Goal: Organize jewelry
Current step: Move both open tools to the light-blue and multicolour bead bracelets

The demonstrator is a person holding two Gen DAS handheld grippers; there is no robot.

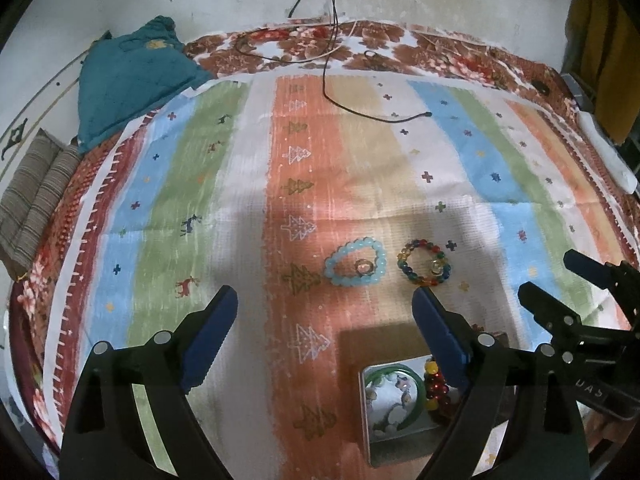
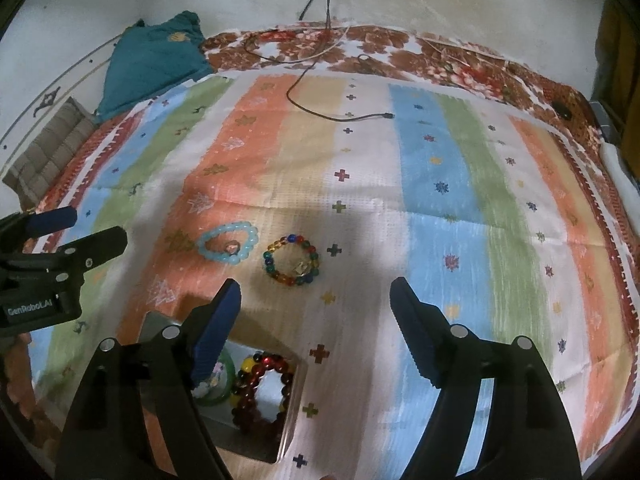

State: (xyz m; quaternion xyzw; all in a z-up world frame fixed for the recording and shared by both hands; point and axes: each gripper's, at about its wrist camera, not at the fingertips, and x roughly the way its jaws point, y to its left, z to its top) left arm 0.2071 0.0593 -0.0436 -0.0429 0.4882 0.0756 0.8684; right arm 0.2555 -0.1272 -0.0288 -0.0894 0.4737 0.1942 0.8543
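A light blue bead bracelet [image 1: 332,268] [image 2: 244,254] lies on the striped cloth with a small ring [image 1: 365,268] [image 2: 232,246] inside its loop. Right beside it lies a multicoloured bead bracelet [image 1: 404,266] [image 2: 269,260]. Nearer to me an open metal tin [image 1: 370,432] [image 2: 294,408] holds a green bangle [image 1: 394,372] [image 2: 224,394] and a dark red bead bracelet [image 1: 436,390] [image 2: 244,396]. My left gripper [image 1: 325,294] [image 2: 96,226] hangs open just short of the blue bracelet, empty. My right gripper [image 2: 315,283] [image 1: 549,274] is open and empty, short of the multicoloured bracelet, its left finger over the tin.
The striped cloth [image 1: 240,200] covers a floral bedspread [image 1: 440,52] against a wall. A black cable [image 1: 332,92] trails down from the wall onto the far cloth. A teal garment [image 1: 132,76] and a folded striped fabric [image 1: 36,192] lie at the far left.
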